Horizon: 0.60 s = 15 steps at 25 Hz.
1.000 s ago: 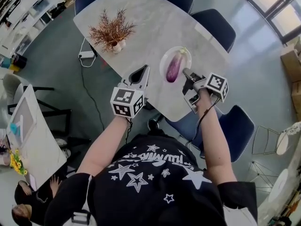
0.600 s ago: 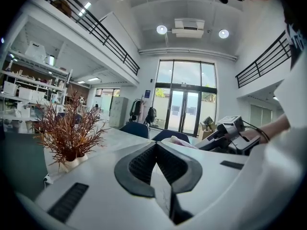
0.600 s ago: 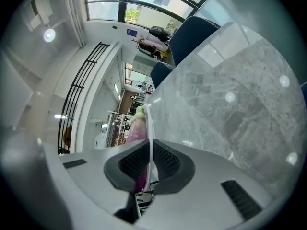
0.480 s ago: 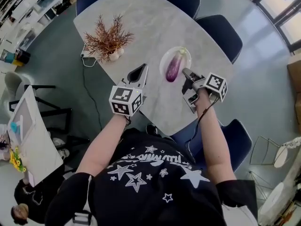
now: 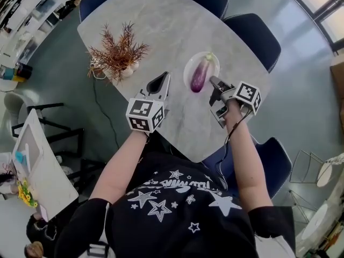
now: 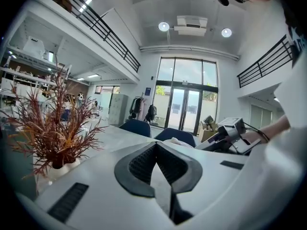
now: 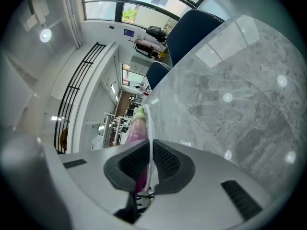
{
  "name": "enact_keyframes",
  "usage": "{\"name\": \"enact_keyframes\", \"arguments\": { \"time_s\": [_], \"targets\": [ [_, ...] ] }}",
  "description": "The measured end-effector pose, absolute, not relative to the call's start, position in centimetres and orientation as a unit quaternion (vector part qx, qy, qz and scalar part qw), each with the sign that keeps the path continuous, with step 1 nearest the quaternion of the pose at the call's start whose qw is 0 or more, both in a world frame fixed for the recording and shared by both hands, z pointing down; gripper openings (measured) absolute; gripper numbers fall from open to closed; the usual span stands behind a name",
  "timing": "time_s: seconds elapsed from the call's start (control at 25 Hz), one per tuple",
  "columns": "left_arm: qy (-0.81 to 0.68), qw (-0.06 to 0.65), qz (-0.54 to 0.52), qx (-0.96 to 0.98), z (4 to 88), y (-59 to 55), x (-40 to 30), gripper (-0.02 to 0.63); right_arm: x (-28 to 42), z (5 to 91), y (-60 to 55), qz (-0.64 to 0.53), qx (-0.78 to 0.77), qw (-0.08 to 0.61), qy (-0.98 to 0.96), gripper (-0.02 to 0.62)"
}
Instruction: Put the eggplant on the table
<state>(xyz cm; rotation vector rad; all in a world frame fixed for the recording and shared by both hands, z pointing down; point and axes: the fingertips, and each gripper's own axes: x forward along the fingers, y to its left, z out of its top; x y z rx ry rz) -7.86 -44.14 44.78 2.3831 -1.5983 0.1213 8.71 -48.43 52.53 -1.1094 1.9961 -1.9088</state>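
Observation:
The purple eggplant (image 5: 199, 76) with a green stem lies on a small white plate (image 5: 188, 69) near the right edge of the marble table (image 5: 161, 20). My right gripper (image 5: 213, 81) reaches the plate's near-right rim. In the right gripper view its jaws are shut on that thin rim (image 7: 150, 128), and the eggplant (image 7: 135, 128) lies just beyond them. My left gripper (image 5: 160, 81) hovers over the table left of the plate, shut and holding nothing. In the left gripper view its jaws (image 6: 156, 147) meet, and the right gripper (image 6: 230, 133) shows across the table.
A dried reddish plant in a white pot (image 5: 117, 52) stands on the table's left part. Dark blue chairs (image 5: 252, 34) ring the far and right sides, one (image 5: 271, 157) near my right arm. A white desk (image 5: 37, 160) stands on the floor at left.
Both grippers hold about the same places beside the plate. The head view has shifted a little, so the table and plant sit slightly further left.

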Motion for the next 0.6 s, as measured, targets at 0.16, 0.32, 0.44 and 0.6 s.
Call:
{"name": "enact_keyframes", "arguments": {
  "time_s": [0.16, 0.32, 0.44, 0.6],
  "targets": [
    [-0.530, 0.147, 0.046, 0.834, 45.6, -45.5, -7.5, 0.008, 9.7, 53.5, -48.9, -0.639, -0.396, 0.089, 0.653, 0.020],
    [-0.509, 0.157, 0.052, 0.845, 46.4, -47.2, -7.4, 0.008, 10.3, 54.8, -49.7, -0.644, -0.419, 0.097, 0.633, 0.020],
    [-0.498, 0.164, 0.055, 0.850, 47.0, -48.3, -7.2, 0.008, 10.5, 56.0, -50.0, -0.649, -0.430, 0.095, 0.621, 0.021],
    [-0.486, 0.177, 0.065, 0.853, 48.6, -49.6, -7.6, 0.008, 10.5, 58.1, -50.7, -0.650, -0.450, 0.084, 0.607, 0.021]
  ]
}}
